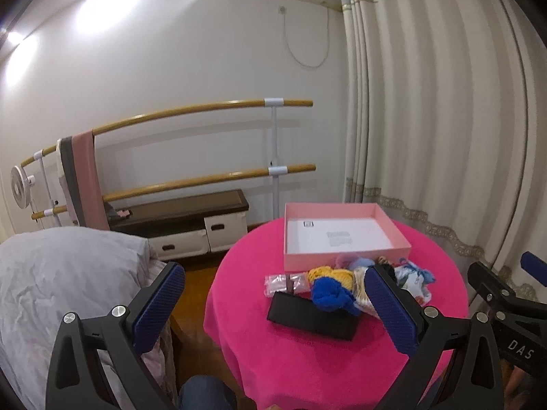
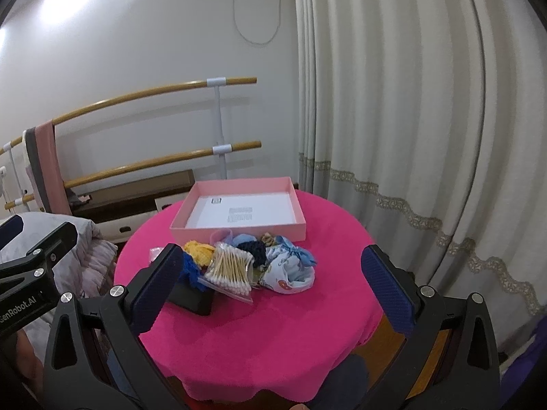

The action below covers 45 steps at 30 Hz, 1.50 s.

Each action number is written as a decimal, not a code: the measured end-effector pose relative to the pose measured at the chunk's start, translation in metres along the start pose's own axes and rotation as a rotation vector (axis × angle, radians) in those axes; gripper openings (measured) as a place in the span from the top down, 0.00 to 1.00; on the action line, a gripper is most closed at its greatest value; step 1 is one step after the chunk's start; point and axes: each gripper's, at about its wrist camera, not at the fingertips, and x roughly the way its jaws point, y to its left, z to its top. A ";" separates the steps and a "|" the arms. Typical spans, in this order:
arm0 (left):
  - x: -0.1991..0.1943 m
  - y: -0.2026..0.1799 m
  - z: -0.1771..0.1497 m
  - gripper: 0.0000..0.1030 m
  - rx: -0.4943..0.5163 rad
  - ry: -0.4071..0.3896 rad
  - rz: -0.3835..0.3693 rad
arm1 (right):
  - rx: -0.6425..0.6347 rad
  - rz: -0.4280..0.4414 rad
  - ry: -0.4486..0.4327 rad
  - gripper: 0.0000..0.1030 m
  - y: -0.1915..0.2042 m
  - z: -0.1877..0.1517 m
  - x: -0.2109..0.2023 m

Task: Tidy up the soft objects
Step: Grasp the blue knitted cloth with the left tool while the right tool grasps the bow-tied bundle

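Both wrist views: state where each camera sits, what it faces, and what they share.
Left wrist: on the left gripper, facing the pink box from the table's left; open fingers show, the right gripper at the right edge.
Right wrist: on the right gripper, facing the box from the right; the left gripper at the left edge.
Shared: box, soft pile, table.

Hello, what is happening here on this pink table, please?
A person holds a two-finger claw in each hand above a round table with a pink cloth. Both the left claw and the right claw are open and hold nothing. A pile of soft things, such as a blue yarn piece and a light blue cloth bundle, lies next to an empty pink box. A bag of cotton swabs lies in the pile. Sorting has not started.
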 end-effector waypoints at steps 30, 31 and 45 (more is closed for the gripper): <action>0.153 -0.021 0.001 0.00 0.059 0.297 -0.103 | 0.048 -0.037 0.295 0.00 -0.043 -0.036 0.158; 0.155 -0.022 0.002 0.00 0.059 0.305 -0.109 | 0.051 -0.035 0.302 0.00 -0.044 -0.038 0.160; 0.228 -0.044 -0.006 0.03 0.042 0.341 -0.154 | 0.096 0.077 0.379 0.25 -0.048 -0.050 0.210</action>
